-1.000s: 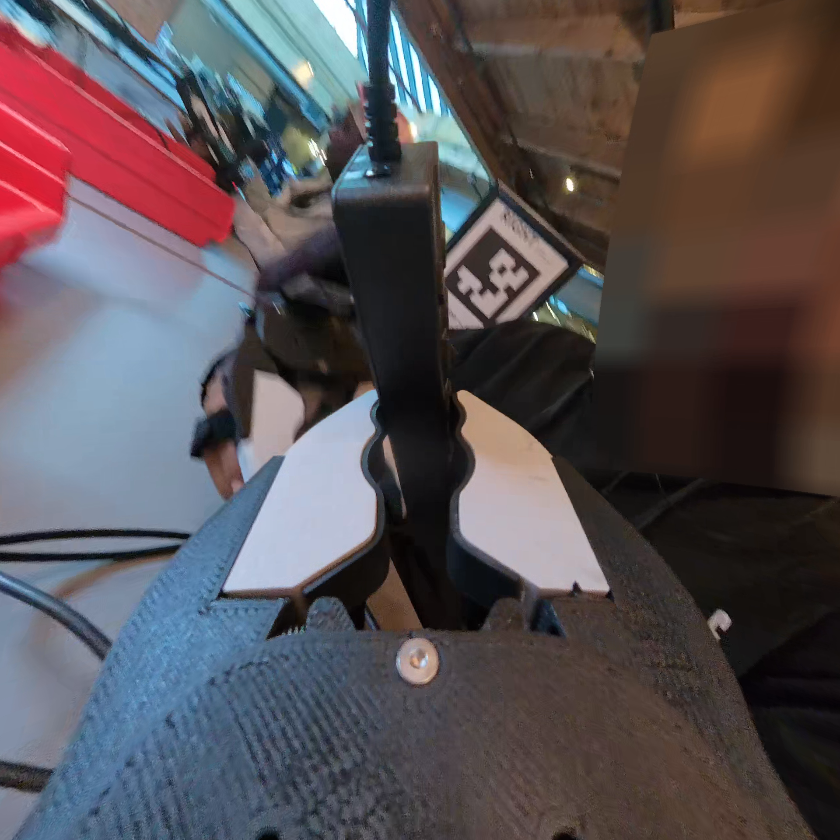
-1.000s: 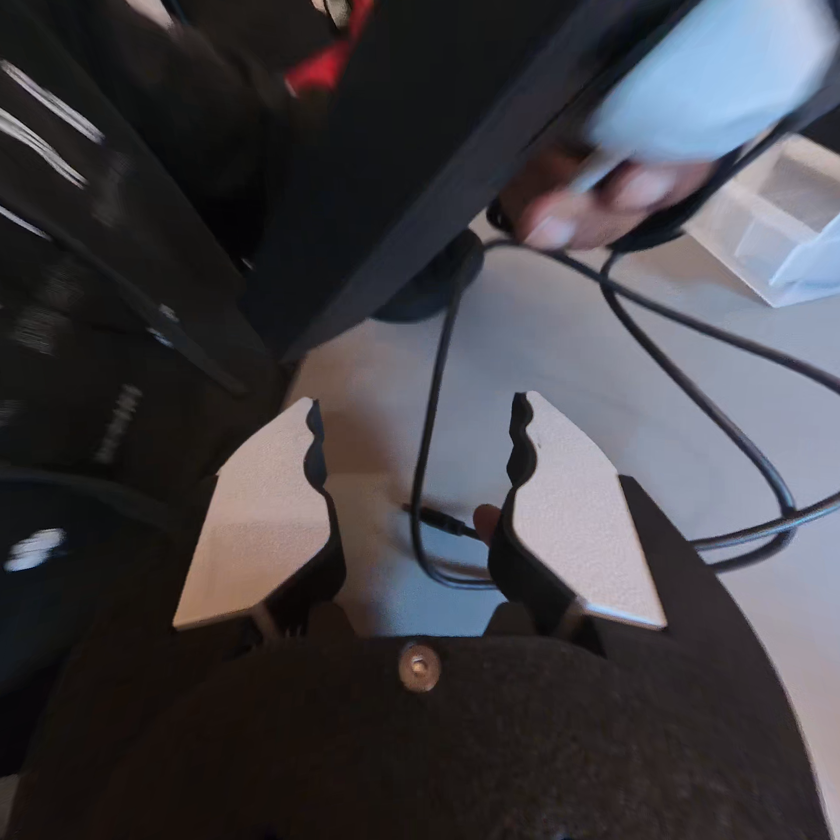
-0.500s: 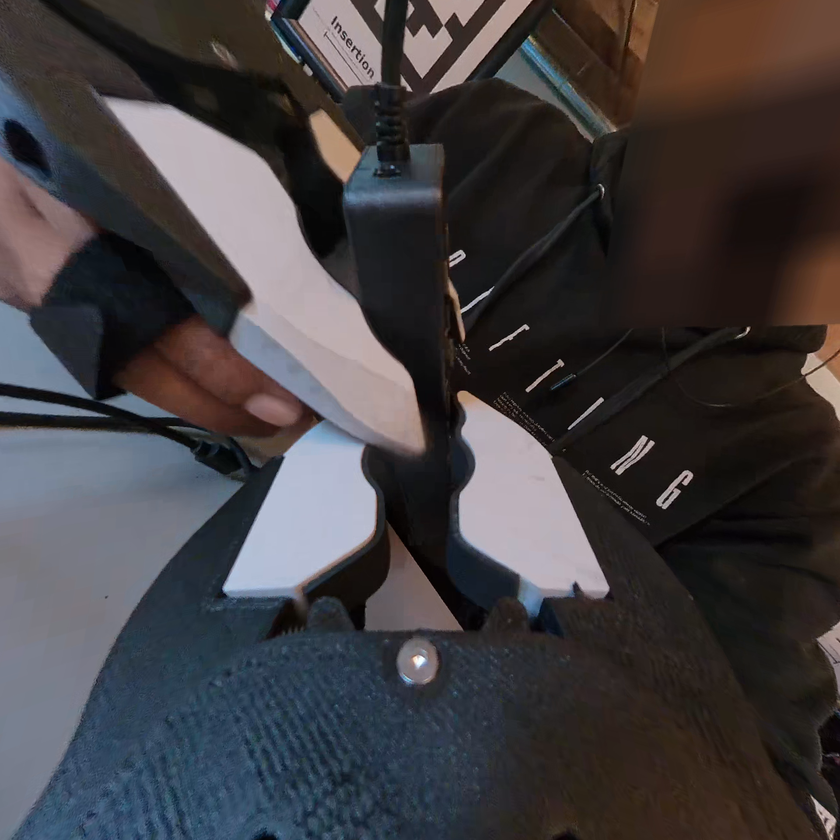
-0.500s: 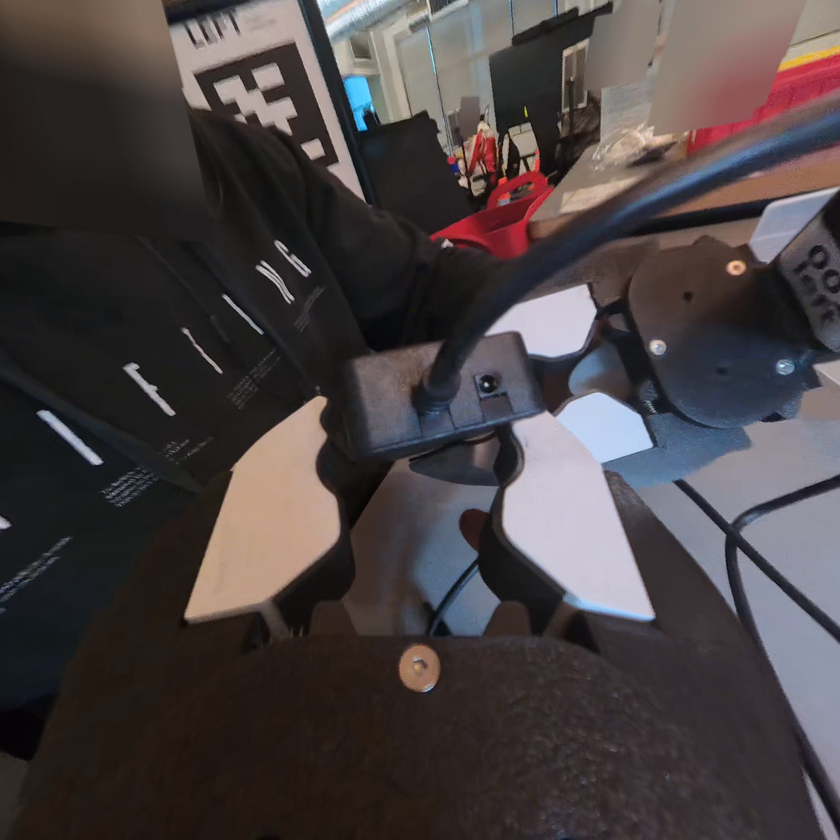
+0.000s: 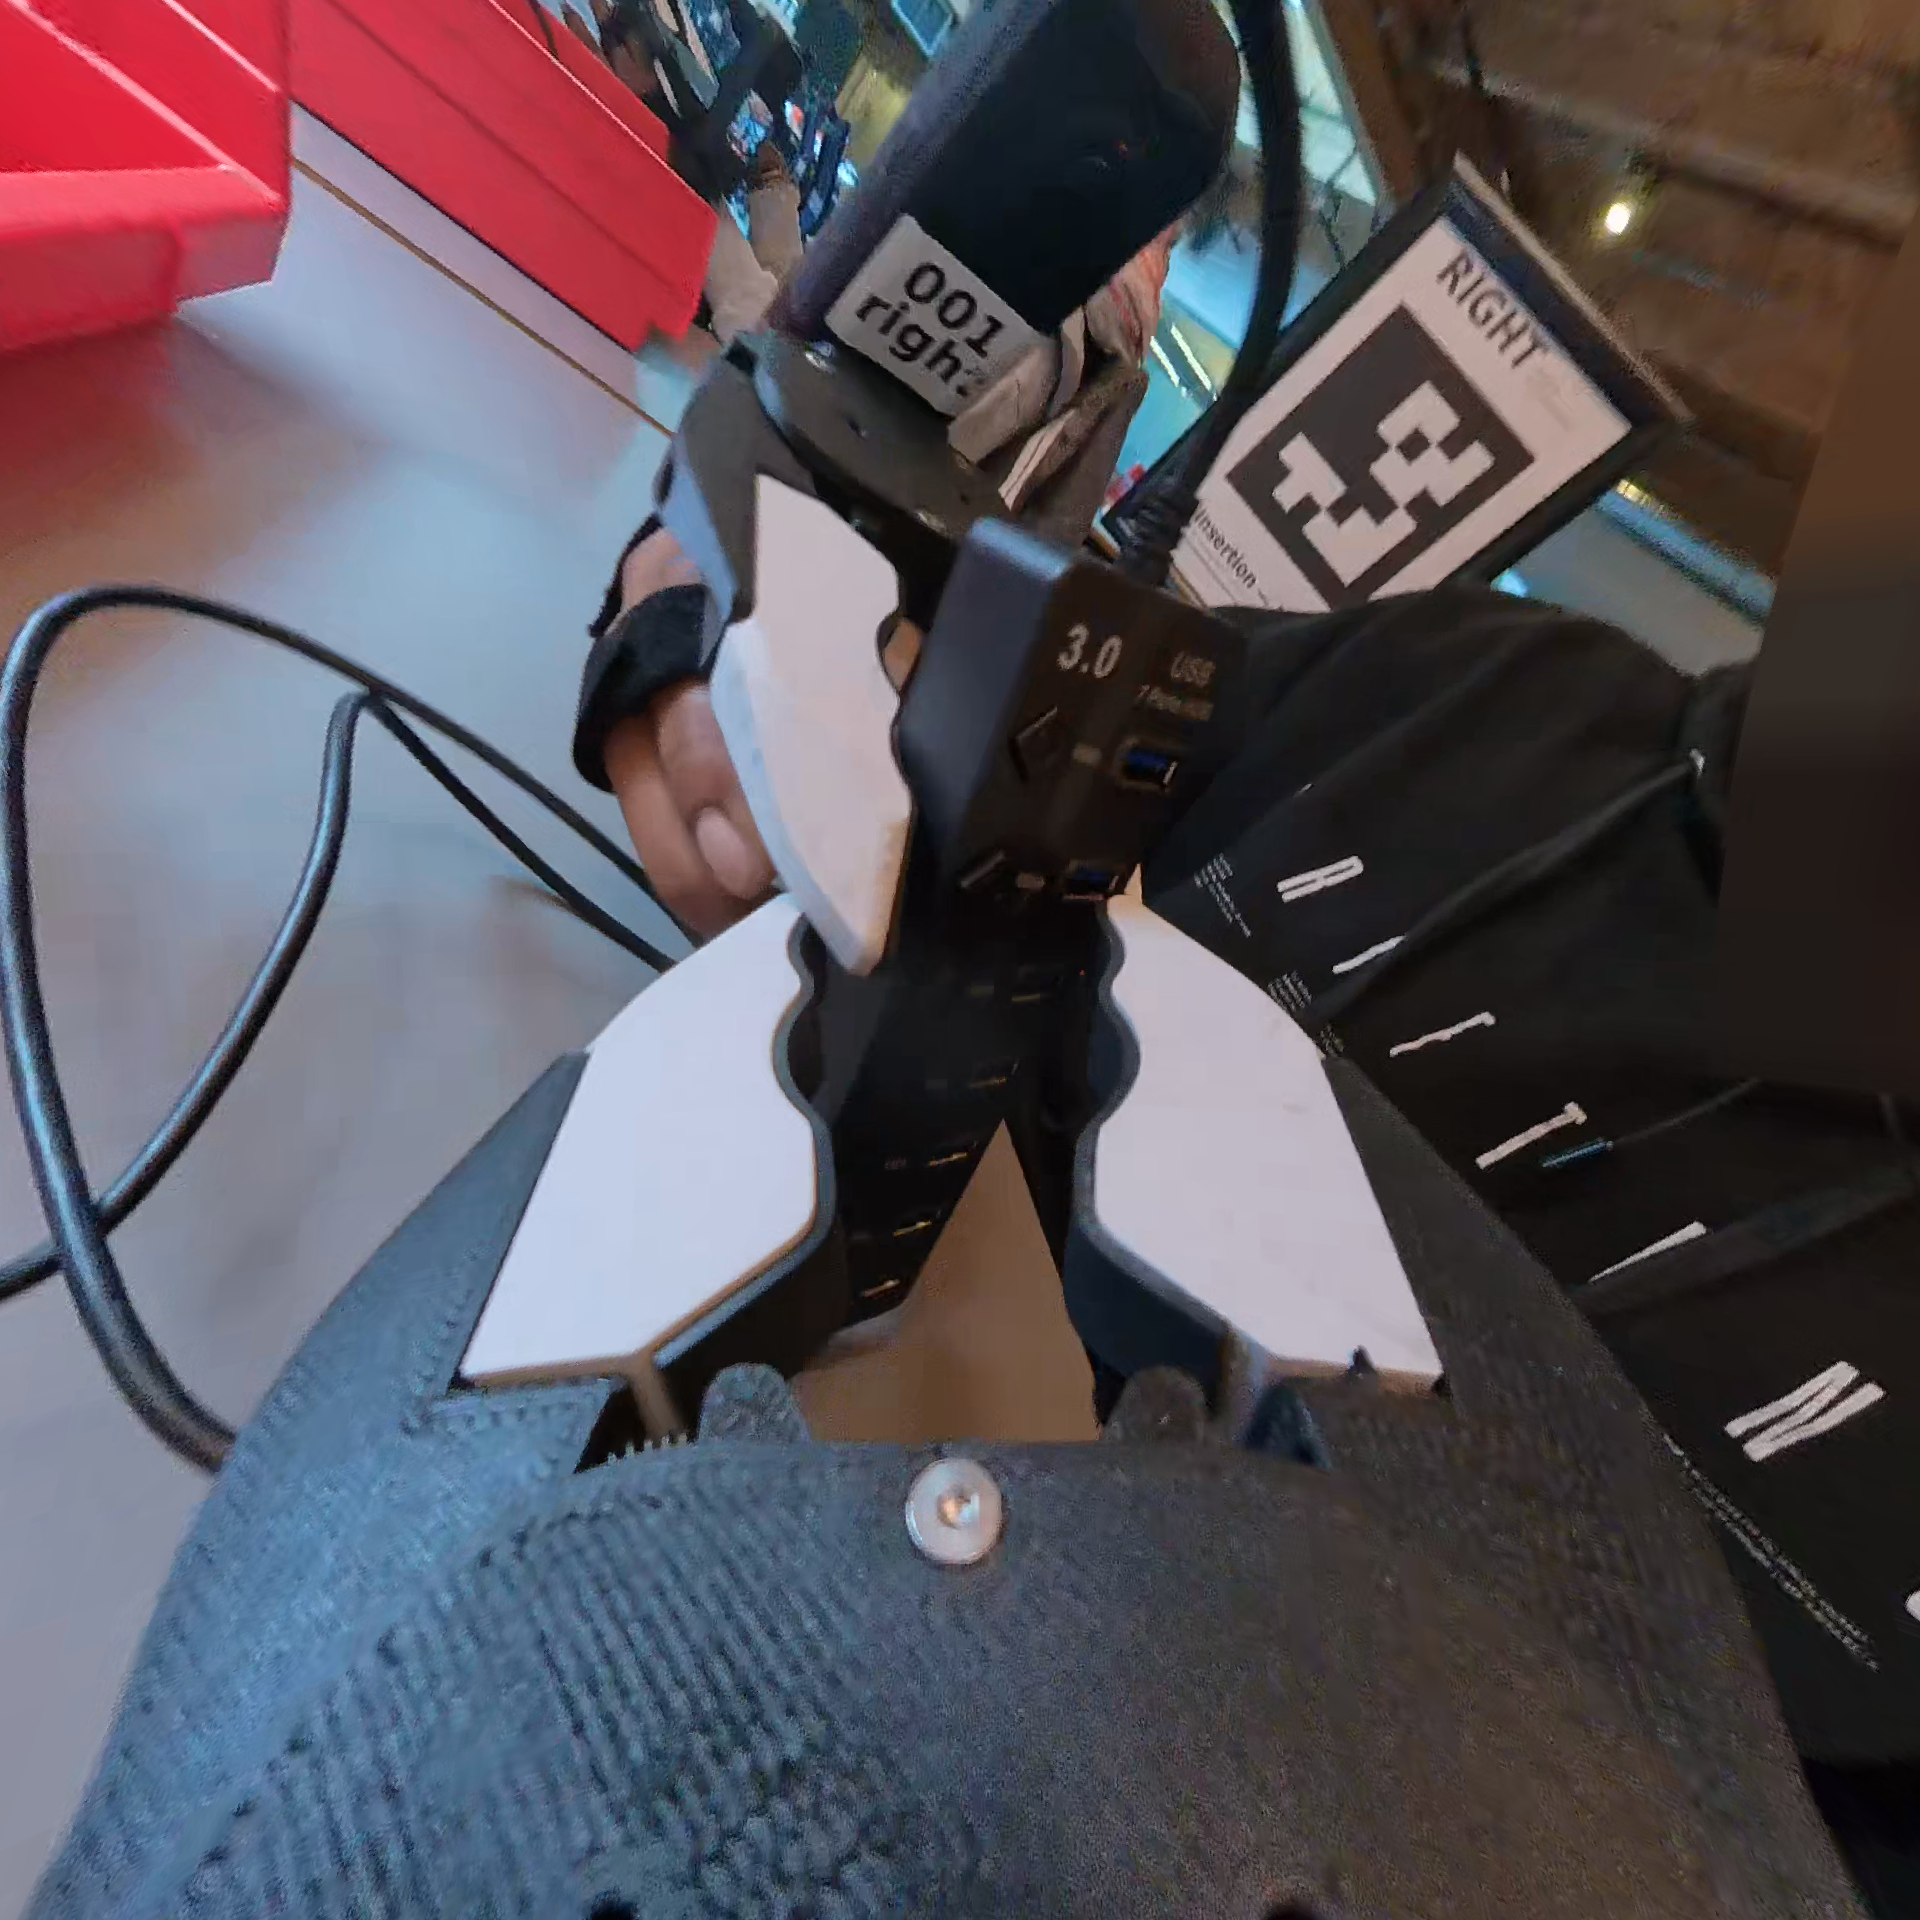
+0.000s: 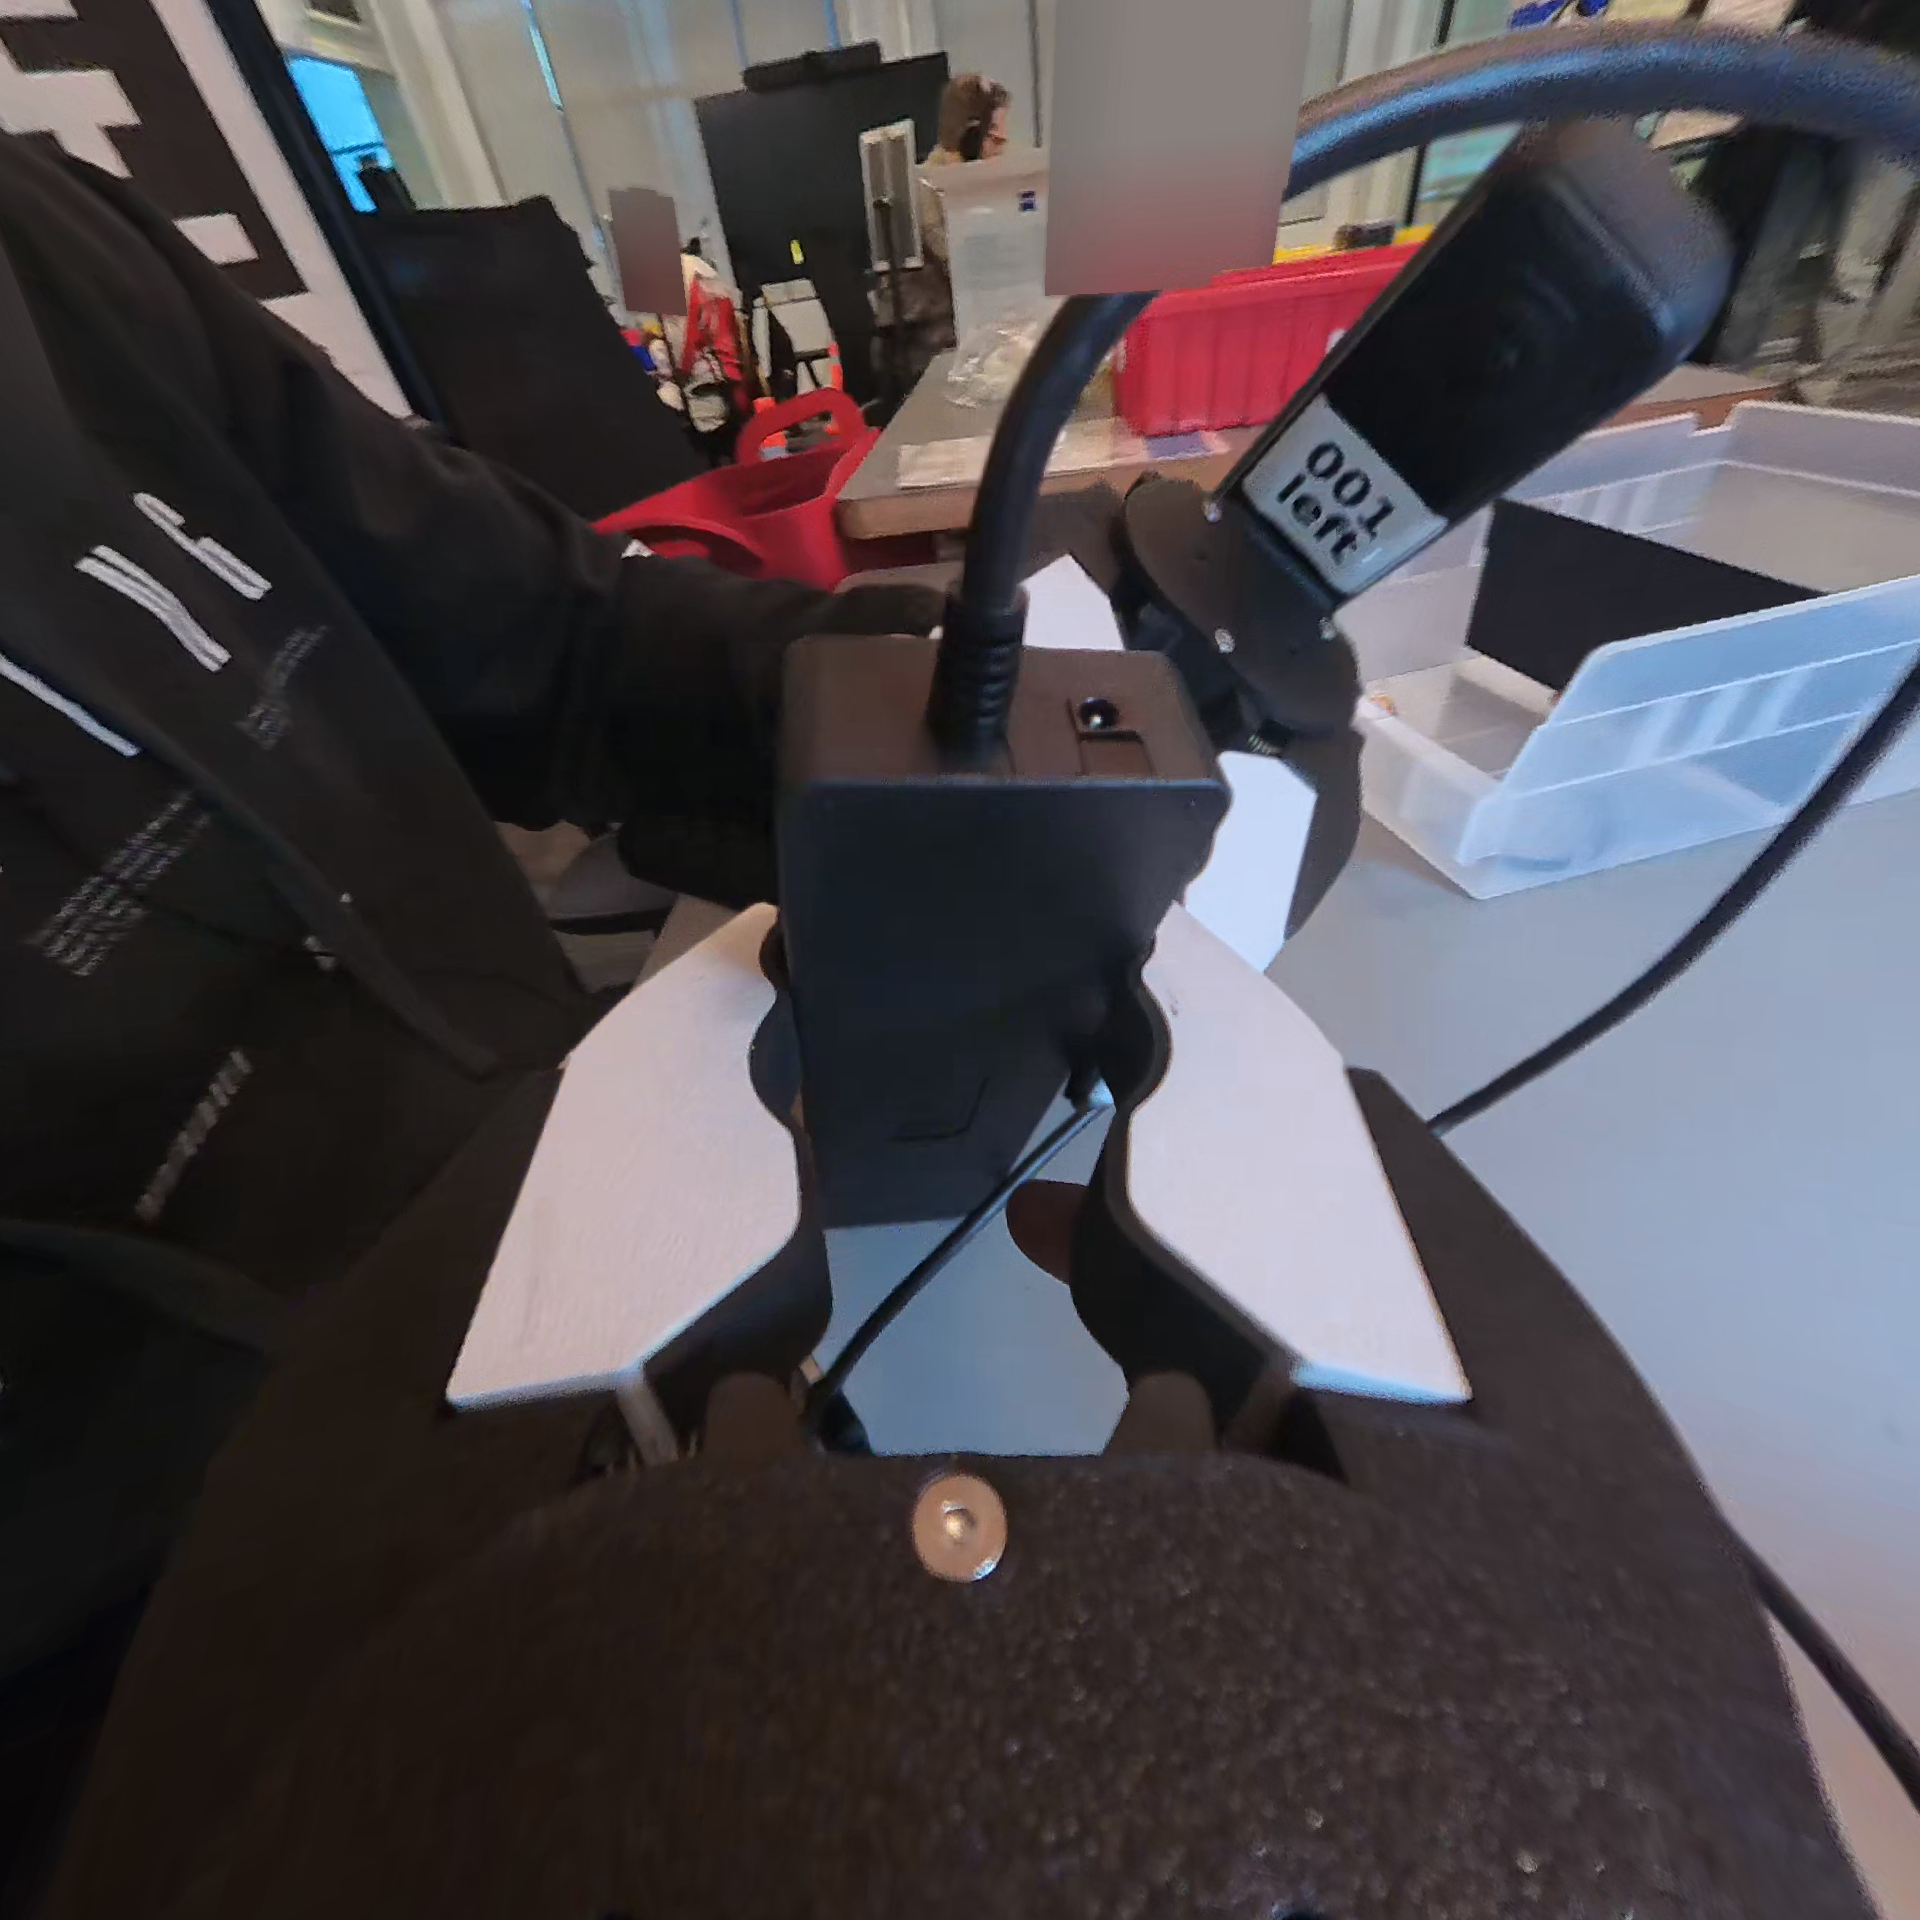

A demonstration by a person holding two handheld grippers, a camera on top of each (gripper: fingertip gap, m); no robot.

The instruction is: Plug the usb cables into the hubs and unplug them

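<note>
Black USB hub (image 6: 977, 935) is held in the air above the table (image 6: 1558, 1091), clamped between the right gripper (image 6: 961, 1049) fingers and also pinched by the left gripper (image 5: 956, 1049); thick hub cable (image 6: 1013, 499) exits its top end

- Black USB hub (image 6: 977, 935): upright, clamped between the right gripper (image 6: 961, 1029) fingers.
- Thick black cable (image 6: 997, 499): rises from the hub's top.
- Left gripper (image 6: 1278, 727): just behind the hub.
- Clear plastic bins (image 6: 1662, 727): on the table, right.
</note>
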